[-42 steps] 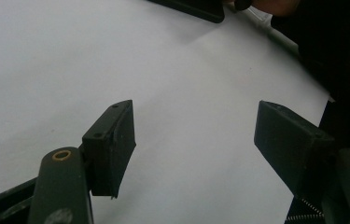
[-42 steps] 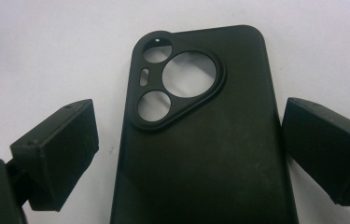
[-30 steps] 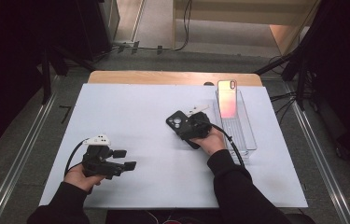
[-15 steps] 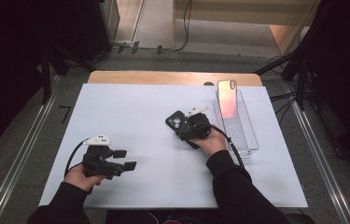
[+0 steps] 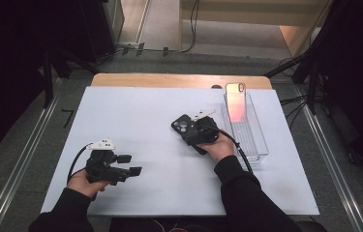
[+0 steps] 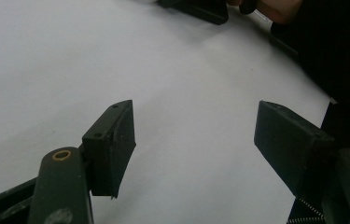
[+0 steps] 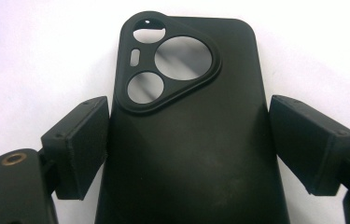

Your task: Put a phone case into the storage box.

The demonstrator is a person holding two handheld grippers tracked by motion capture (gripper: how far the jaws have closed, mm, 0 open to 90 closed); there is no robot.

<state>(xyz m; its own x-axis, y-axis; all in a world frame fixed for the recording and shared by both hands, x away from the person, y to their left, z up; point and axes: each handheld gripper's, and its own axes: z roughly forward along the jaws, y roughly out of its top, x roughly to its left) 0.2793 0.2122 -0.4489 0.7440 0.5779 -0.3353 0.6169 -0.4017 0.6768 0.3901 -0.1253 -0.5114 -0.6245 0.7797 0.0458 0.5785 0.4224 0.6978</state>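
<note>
My right tool (image 5: 199, 131) has just been closing its jaws around the matte black plastic phone case with the triangular camera cut-out (image 7: 186, 126); in the right gripper view both pads sit against its long edges, so I count it as gripped. The case lies flat, back up, on the white sheet that covers the counter (image 5: 135, 111), right of centre and just beside the clear plastic tray (image 5: 259, 145), in which a second case with a pink-orange sheen (image 5: 236, 101) stands upright at the far end. My left tool (image 5: 121, 164) rests near the front left of the sheet with its jaws wide apart and bare white sheet between them. A strip of pale wood (image 5: 169, 80) shows past the far edge. The floor (image 5: 38, 140) around is grey, with metal rails on both sides and dark curtains beyond.
</note>
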